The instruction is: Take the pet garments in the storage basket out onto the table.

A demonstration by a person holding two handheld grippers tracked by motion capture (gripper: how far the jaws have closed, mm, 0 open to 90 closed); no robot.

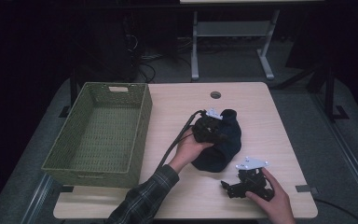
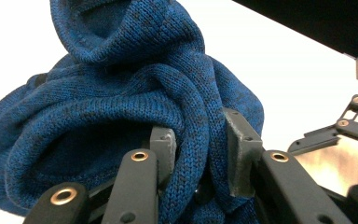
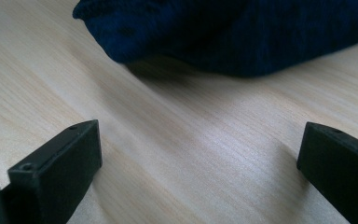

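Blue knitted cloth (image 1: 221, 144) lies bunched near the middle of the wooden table (image 1: 177, 100), and the left gripper (image 2: 199, 151) pinches a thick fold of it. Just beside the cloth, the right gripper (image 1: 228, 186) rests wide apart, apparently on the tabletop. Off to the left stands a green basket (image 1: 135, 135).

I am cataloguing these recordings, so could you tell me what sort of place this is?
Probably a lab or workshop: a light wooden table on grey carpet, cables on the floor behind, and a second desk's metal frame.
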